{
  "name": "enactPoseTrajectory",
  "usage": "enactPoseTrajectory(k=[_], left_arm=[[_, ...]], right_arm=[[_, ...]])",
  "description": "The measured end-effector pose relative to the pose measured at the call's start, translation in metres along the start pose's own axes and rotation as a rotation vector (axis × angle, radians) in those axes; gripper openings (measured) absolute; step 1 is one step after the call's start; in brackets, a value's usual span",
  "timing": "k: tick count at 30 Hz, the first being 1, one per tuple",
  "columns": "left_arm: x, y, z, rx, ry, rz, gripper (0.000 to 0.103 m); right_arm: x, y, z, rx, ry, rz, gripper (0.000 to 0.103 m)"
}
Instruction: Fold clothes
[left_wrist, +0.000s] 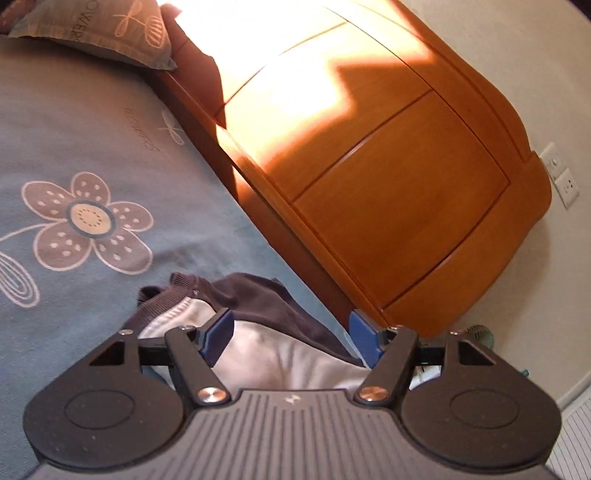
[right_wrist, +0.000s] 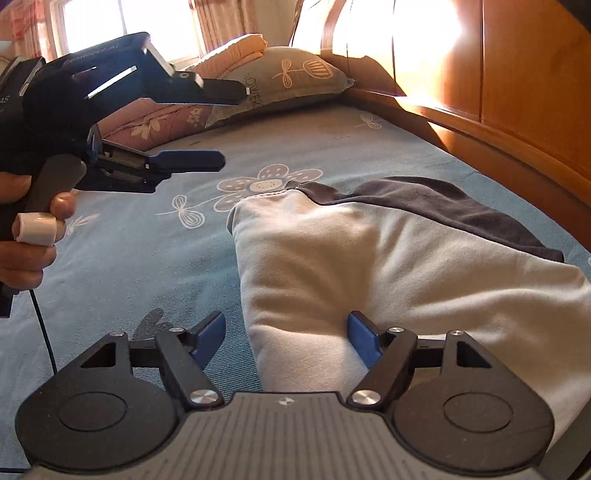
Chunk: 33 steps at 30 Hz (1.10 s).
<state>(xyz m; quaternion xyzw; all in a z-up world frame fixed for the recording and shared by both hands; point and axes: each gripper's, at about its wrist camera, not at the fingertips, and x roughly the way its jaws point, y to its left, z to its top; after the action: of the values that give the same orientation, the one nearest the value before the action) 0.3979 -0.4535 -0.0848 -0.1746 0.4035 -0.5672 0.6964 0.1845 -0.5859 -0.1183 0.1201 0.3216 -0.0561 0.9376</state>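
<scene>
Now folded garment (right_wrist: 369, 251) between open right tongs (right_wrist: 286, 338).

Left wrist view: mounted behind the left gripper (left_wrist: 291, 338), looking forward along its fingers and slightly down, rolled so the scene tilts. It sits close above the garment (left_wrist: 280, 354), facing the headboard (left_wrist: 369, 177), with the bed (left_wrist: 92, 155) at left and the wall (left_wrist: 517, 55) at right.

Right wrist view: mounted behind the right gripper (right_wrist: 286, 341), angled more steeply down and along the bed (right_wrist: 147, 266) toward the pillows (right_wrist: 291, 79) and window (right_wrist: 122, 18), near the garment (right_wrist: 369, 258). The left gripper (right_wrist: 229, 127) appears at upper left.

Shared: garment, flowered bed, headboard (right_wrist: 517, 110), one pillow (left_wrist: 103, 33).
</scene>
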Motion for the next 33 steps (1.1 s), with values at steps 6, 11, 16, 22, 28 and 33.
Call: enactPoseTrajectory(k=[6,11,16,22,28,33], left_arm=[[0.042,0.012,-0.029,-0.011,0.136,0.041,0.07],[0.03,0.0,-0.022,-0.005,0.129,0.071,0.07],[-0.006,-0.016,-0.024,0.134,0.135,0.179,0.079],[-0.055,-0.013,-0.047,0.256,0.192,0.425,0.08],[-0.112,0.005,-0.073,0.305,0.247,0.554,0.087],[-0.14,0.011,-0.088,0.288,0.219,0.628,0.088]], right_arm=[[-0.041,-0.045,0.019,0.031,-0.145,-0.163,0.081],[-0.012,-0.12,0.005,0.149,-0.023,-0.28,0.087],[-0.038,-0.102,0.019,0.136,-0.107,-0.237,0.087],[0.008,-0.085,0.046,0.056,-0.032,-0.228,0.088],[0.021,-0.092,0.056,0.123,-0.01,-0.236,0.096],[0.025,-0.065,0.078,0.083,-0.041,-0.152,0.097]])
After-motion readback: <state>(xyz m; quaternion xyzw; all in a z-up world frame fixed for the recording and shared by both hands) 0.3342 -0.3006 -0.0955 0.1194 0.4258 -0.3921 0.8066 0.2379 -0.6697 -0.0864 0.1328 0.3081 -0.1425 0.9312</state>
